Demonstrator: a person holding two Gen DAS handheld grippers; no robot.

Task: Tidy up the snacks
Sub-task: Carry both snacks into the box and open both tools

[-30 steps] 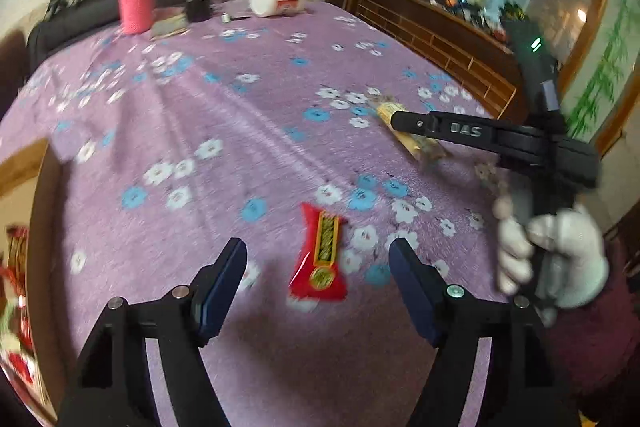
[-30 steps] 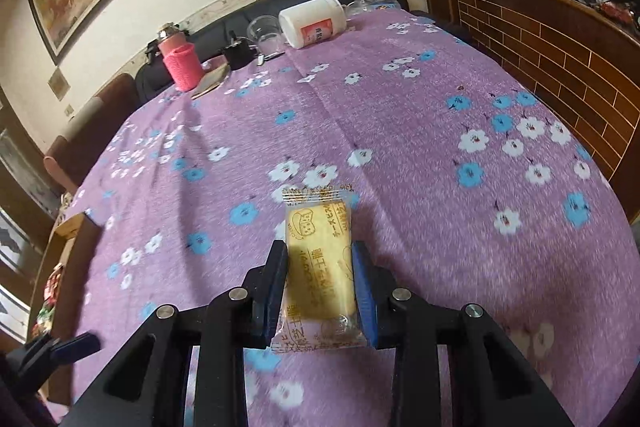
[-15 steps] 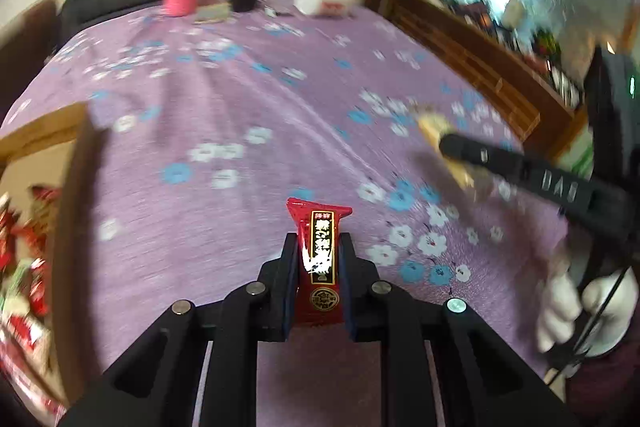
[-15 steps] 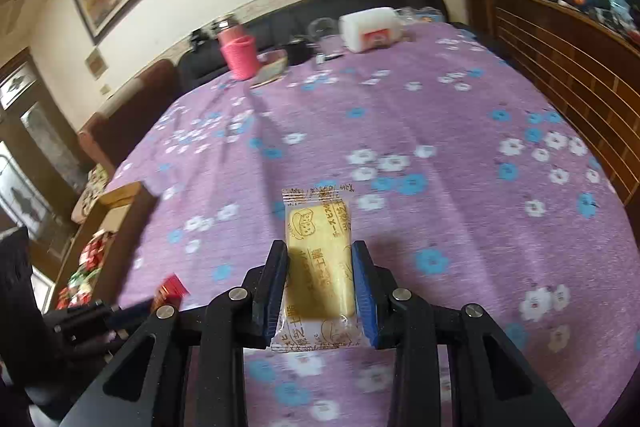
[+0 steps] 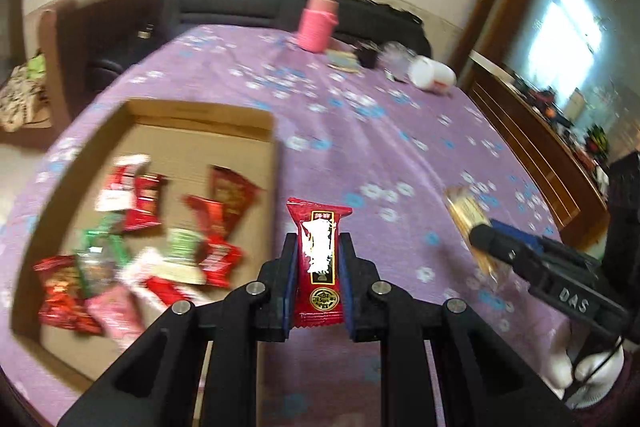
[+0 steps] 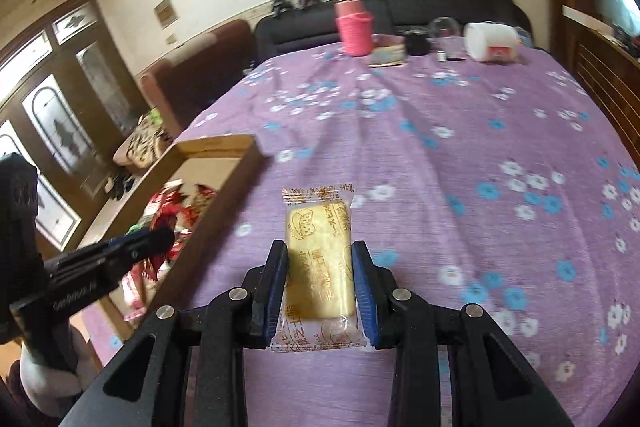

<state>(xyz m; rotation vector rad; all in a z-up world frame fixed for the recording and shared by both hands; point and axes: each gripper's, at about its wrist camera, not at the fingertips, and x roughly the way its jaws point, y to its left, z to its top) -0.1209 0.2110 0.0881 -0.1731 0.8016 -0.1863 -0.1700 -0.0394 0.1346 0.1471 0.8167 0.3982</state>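
Note:
My left gripper [image 5: 318, 251] is shut on a red snack packet [image 5: 319, 263] and holds it above the purple flowered cloth, just right of a cardboard box [image 5: 200, 113] with several red, green and pink snack packets inside. My right gripper [image 6: 320, 259] is shut on a yellow biscuit packet [image 6: 319, 259] above the cloth. The right gripper also shows in the left wrist view [image 5: 486, 239] with the yellow packet [image 5: 464, 211]. The left gripper shows in the right wrist view [image 6: 160, 235] at the box's [image 6: 216, 145] near right rim.
At the table's far end stand a pink flask [image 6: 354, 27], a small dish [image 6: 386, 55], a dark cup [image 6: 416, 43], a clear glass [image 6: 442, 27] and a white jar on its side [image 6: 490, 41]. A wooden partition [image 5: 532, 143] runs along the right edge.
My left gripper shut on the red packet, lifted it and swung left toward the box. My right gripper kept the yellow packet and also moved left toward the box.

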